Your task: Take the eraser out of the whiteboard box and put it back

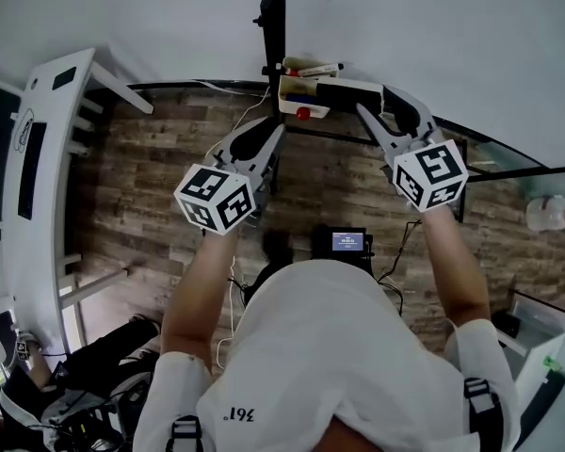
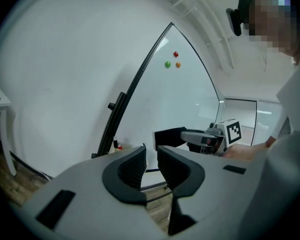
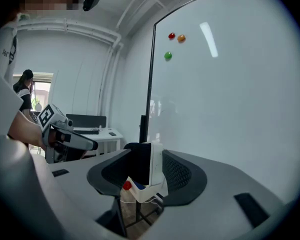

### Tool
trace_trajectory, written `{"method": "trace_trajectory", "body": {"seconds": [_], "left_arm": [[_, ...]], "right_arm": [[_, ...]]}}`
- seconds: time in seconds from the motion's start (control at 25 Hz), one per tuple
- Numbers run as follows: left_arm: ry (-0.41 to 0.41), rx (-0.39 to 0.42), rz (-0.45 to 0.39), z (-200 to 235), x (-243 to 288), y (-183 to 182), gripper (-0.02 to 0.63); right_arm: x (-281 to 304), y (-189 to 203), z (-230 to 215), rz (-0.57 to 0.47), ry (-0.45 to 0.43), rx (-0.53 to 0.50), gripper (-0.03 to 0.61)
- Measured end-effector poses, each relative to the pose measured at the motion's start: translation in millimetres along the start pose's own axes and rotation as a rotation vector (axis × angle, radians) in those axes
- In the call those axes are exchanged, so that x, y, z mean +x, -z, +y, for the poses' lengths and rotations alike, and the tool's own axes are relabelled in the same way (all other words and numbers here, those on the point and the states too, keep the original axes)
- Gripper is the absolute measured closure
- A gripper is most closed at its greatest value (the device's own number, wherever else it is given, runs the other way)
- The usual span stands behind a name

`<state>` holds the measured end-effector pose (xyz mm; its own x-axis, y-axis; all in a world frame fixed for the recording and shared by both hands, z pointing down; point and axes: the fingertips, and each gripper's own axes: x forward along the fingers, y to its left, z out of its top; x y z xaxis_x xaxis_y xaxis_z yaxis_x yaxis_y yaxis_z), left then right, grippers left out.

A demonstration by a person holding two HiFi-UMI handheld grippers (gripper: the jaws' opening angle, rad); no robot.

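Observation:
The eraser (image 1: 343, 91), black felt on a white back, is clamped between the jaws of my right gripper (image 1: 369, 102), held just right of the cream whiteboard box (image 1: 299, 99) and level with its top. In the right gripper view the eraser (image 3: 144, 165) stands upright between the pads, with the box (image 3: 142, 193) and a red magnet (image 3: 126, 185) right below it. My left gripper (image 1: 269, 141) hovers left of and below the box, its jaws slightly apart with nothing between them (image 2: 151, 165). From the left gripper view the eraser (image 2: 170, 136) shows beside the whiteboard.
The whiteboard (image 1: 424, 26) stands on a black stand (image 1: 278, 17) over a wood floor. A white table (image 1: 40, 158) is at the left. A small screen device (image 1: 347, 242) lies on the floor. Three magnets (image 3: 171, 36) sit high on the board. A person (image 3: 25, 91) stands far off.

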<state>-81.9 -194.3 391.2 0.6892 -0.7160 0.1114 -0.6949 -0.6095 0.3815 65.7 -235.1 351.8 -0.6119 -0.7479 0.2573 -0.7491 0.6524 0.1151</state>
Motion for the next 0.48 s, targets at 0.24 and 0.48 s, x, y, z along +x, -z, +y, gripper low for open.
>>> {"method": "trace_trajectory", "body": {"seconds": [0.24, 0.48], "left_arm": [[0.001, -0.004, 0.020, 8, 12, 4, 0.554], [0.002, -0.011, 0.048, 17, 26, 13, 0.554]], "right_arm": [[22, 6, 2, 0.031, -0.024, -0.012, 0.371], [45, 14, 3, 0.063, -0.044, -0.031, 0.371]]}}
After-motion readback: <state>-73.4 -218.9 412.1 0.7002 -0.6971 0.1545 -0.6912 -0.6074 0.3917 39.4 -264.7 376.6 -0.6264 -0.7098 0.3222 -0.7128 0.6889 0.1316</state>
